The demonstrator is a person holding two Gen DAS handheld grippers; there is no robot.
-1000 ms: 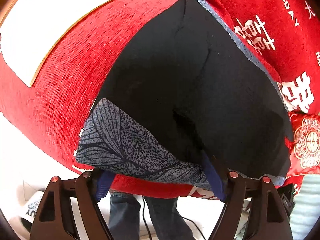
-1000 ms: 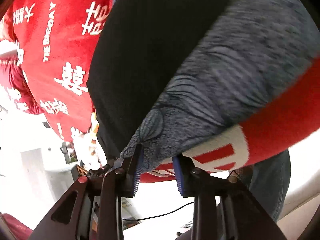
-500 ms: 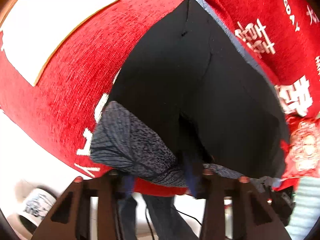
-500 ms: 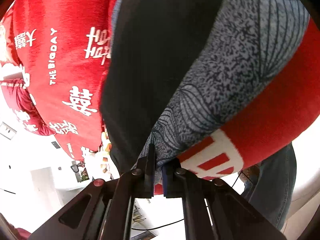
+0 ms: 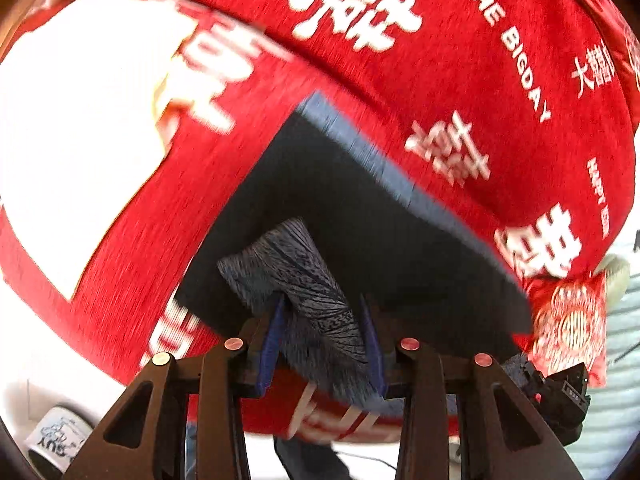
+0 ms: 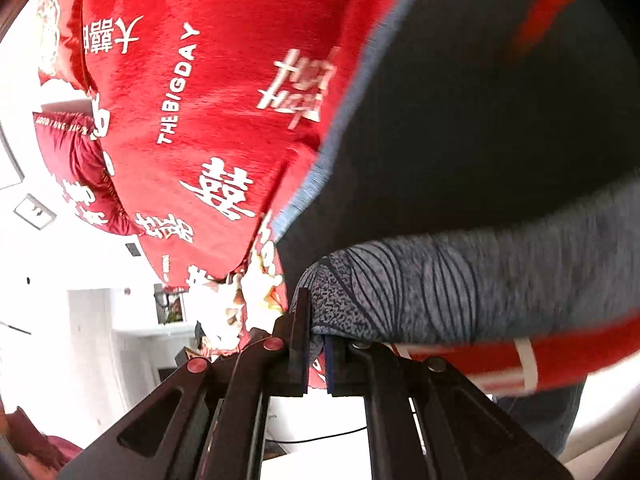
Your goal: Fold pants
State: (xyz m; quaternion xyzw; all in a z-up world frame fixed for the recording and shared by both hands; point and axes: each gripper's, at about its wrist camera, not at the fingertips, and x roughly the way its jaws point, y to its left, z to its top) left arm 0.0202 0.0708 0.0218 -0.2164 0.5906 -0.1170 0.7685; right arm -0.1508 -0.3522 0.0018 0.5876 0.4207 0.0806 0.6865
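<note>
Black pants (image 5: 360,216) with a grey leaf-patterned band (image 5: 304,288) lie on a red bedspread (image 5: 360,60). In the left wrist view my left gripper (image 5: 322,344) is shut on a bunched fold of the grey band, lifted above the black cloth. In the right wrist view my right gripper (image 6: 316,344) is shut on the other end of the same grey band (image 6: 460,284), pinching its corner. The black pants (image 6: 480,120) stretch away to the upper right, with a blue-grey hem (image 6: 344,128) along their left edge.
The red bedspread (image 6: 208,92) carries white characters and "THE BIGDAY" lettering. A white sheet (image 5: 72,128) lies at the left. A red patterned pillow (image 5: 568,320) sits at the right. A person's jeans (image 6: 536,416) show below the bed edge.
Both grippers closed on the grey band and rose, lifting it off the bed. The band bunched up between the left fingers and both views shifted further over the bedspread.
</note>
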